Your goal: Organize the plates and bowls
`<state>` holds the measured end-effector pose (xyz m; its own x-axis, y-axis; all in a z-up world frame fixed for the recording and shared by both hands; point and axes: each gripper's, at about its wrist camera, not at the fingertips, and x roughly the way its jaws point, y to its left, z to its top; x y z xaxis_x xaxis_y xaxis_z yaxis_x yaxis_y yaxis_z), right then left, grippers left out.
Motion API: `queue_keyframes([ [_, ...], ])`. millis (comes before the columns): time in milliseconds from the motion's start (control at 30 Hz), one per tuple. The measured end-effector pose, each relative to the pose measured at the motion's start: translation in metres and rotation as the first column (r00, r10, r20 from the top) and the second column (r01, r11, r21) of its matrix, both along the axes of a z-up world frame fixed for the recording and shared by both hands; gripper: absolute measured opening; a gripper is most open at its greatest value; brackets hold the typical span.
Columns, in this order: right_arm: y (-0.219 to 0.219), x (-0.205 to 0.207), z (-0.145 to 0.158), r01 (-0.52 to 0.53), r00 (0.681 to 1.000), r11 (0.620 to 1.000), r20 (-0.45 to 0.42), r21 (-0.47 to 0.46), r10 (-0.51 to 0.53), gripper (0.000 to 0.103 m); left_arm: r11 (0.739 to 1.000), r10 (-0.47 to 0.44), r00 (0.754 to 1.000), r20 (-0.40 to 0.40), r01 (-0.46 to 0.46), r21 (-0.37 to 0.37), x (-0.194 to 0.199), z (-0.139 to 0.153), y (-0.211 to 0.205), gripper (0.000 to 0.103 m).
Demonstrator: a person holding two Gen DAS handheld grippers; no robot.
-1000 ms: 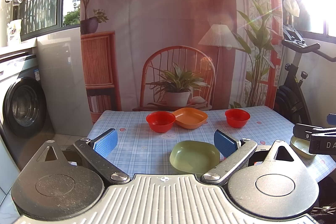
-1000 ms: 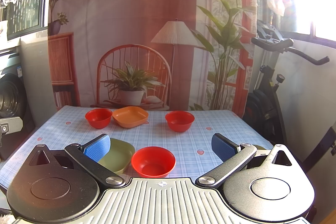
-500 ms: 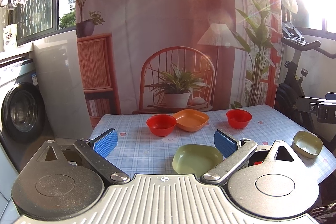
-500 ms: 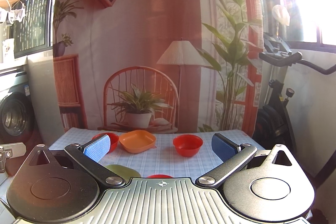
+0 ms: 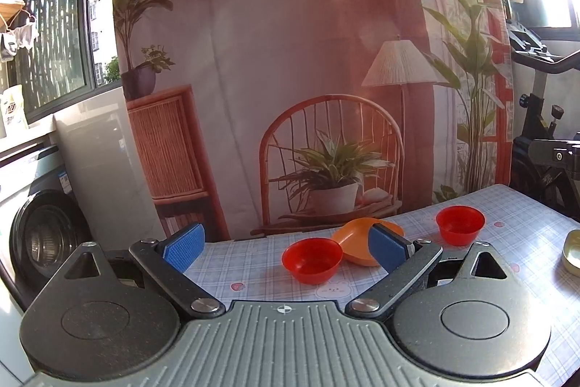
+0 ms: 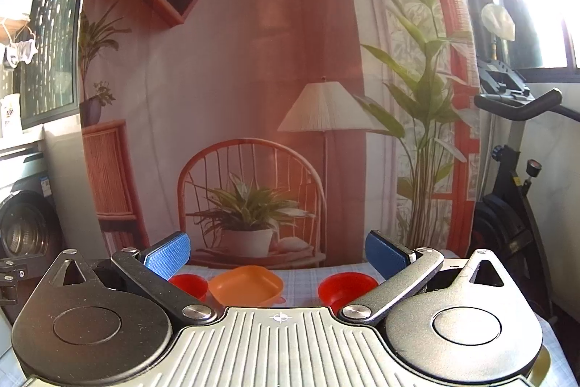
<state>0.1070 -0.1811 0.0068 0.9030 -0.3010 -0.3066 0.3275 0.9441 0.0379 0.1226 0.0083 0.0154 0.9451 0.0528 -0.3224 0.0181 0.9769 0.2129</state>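
On the checked tablecloth (image 5: 253, 263) a red bowl (image 5: 312, 260) sits beside an orange square plate (image 5: 353, 242), with a second red bowl (image 5: 460, 223) further right. A pale green dish (image 5: 572, 252) shows at the right edge. My left gripper (image 5: 286, 247) stands open and empty, above and short of the near red bowl. The right wrist view shows the same orange plate (image 6: 246, 285) between two red bowls (image 6: 190, 283) (image 6: 346, 285), low behind my right gripper (image 6: 275, 254), which is open and holds nothing. Part of the right gripper's body (image 5: 554, 155) juts in at the left view's right edge.
A printed backdrop (image 5: 326, 78) with a chair, plant and lamp hangs behind the table. A washing machine (image 5: 40, 238) stands left of the table. An exercise bike (image 6: 514, 191) stands at the right.
Both grippers have tilted up and risen: the table has dropped low in both views, and the green plate and near red bowl have passed out of sight. Both stay open.
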Motion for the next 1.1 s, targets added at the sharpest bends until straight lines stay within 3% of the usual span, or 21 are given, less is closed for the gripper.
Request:
queue_keyframes([
  [433,0.013,0.089,-0.037,-0.083,0.983,0.996,-0.164,0.037,0.088,0.103,0.999,0.026,0.997,-0.071,-0.027,-0.024,0.081,-0.007,0.047,0.087],
  [567,0.012,0.111,-0.054,-0.084,0.974,0.994,-0.203,0.073,0.097,0.101,0.999,0.015,0.993,-0.12,-0.018,-0.03,0.097,-0.02,0.056,0.087],
  [733,0.009,0.133,-0.067,-0.098,0.965,0.992,-0.237,0.077,0.114,0.097,0.998,0.003,0.983,-0.181,-0.015,-0.064,0.118,-0.038,0.068,0.078],
  [867,0.004,0.149,-0.073,-0.108,0.963,0.991,-0.241,0.074,0.123,0.09,0.992,0.016,0.978,-0.209,-0.041,-0.116,0.138,-0.049,0.085,0.074],
  [967,0.003,0.168,-0.078,-0.111,0.961,0.992,-0.246,0.065,0.124,0.086,0.989,0.007,0.973,-0.23,-0.041,-0.144,0.155,-0.056,0.094,0.055],
  [1100,0.003,0.199,-0.092,-0.146,0.954,0.986,-0.255,0.074,0.161,0.074,0.984,-0.008,0.969,-0.248,-0.036,-0.172,0.181,-0.069,0.101,0.053],
])
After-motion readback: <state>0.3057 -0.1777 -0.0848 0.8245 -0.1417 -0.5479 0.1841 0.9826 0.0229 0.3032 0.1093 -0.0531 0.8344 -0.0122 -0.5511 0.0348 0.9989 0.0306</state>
